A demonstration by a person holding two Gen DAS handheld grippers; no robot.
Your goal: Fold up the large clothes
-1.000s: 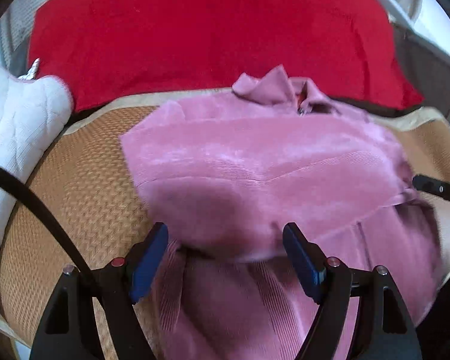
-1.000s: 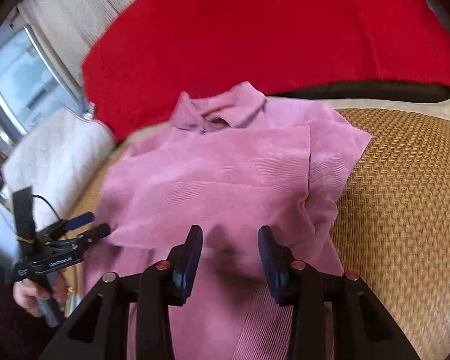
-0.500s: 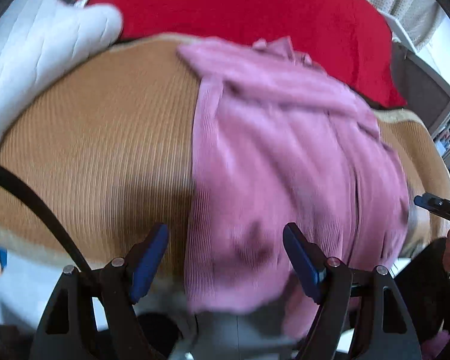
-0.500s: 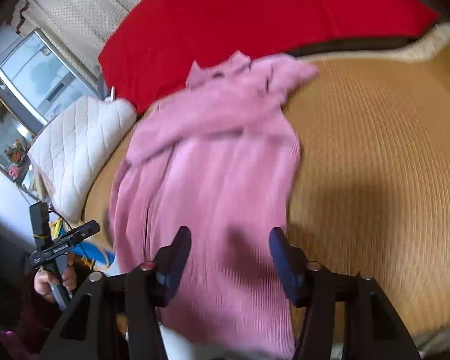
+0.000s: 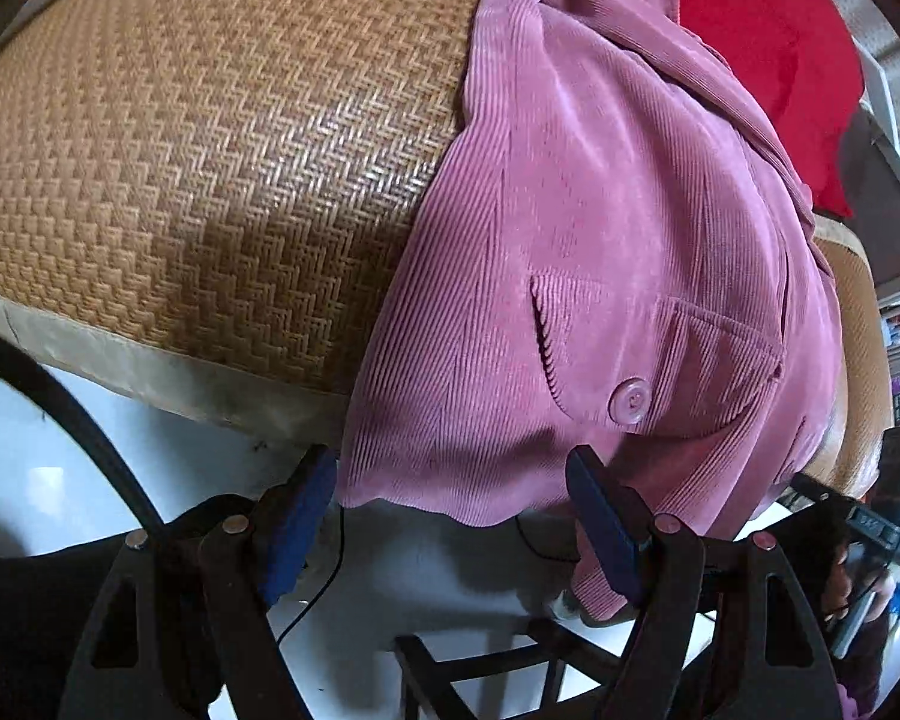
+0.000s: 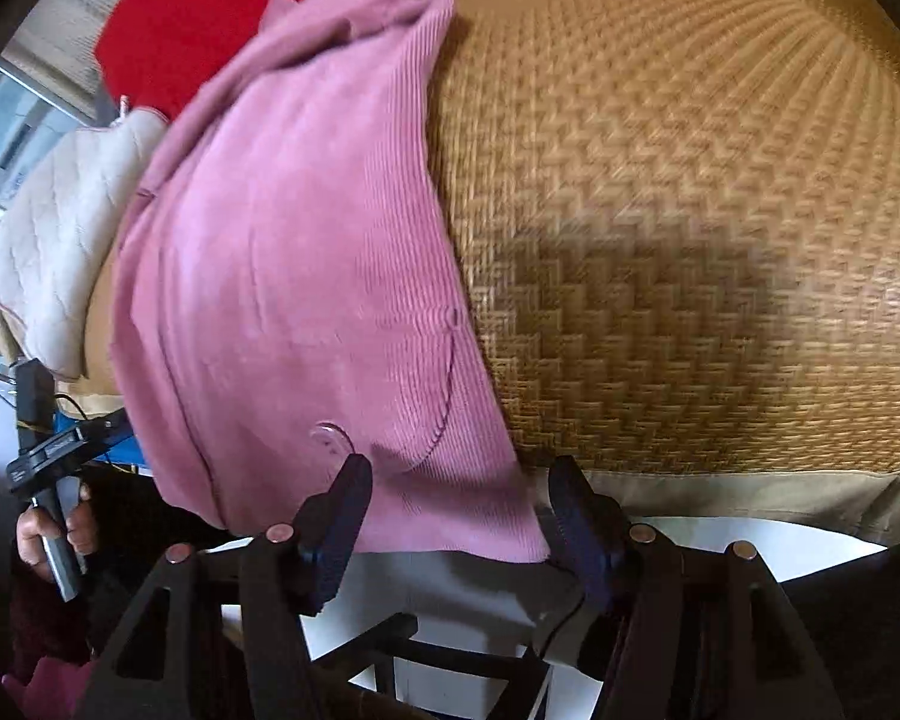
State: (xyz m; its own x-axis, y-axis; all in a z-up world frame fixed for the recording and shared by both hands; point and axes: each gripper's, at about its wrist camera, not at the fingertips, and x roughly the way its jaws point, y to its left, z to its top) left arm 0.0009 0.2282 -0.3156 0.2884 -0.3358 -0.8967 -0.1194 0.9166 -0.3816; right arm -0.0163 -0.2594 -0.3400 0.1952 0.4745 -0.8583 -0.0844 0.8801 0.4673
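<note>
A pink corduroy jacket (image 5: 600,252) lies folded lengthwise on a woven rattan mat (image 5: 210,150), its hem hanging over the mat's near edge. A button (image 5: 629,401) and pocket flap show near the hem. My left gripper (image 5: 450,528) is open, its blue pads on either side of the hem's left corner, just below it. In the right wrist view the jacket (image 6: 294,276) hangs the same way. My right gripper (image 6: 456,522) is open, the hem's right corner between its pads.
A red blanket (image 5: 762,30) lies behind the jacket. A white quilted cushion (image 6: 54,240) sits at the mat's left. The mat's beige border (image 6: 750,498) marks the near edge, with white floor and a dark stool frame (image 6: 426,648) below.
Both grippers have dropped back and down from over the jacket to the mat's near edge. The jacket now fills the views close up, its hem at the fingertips. Both stay open.
</note>
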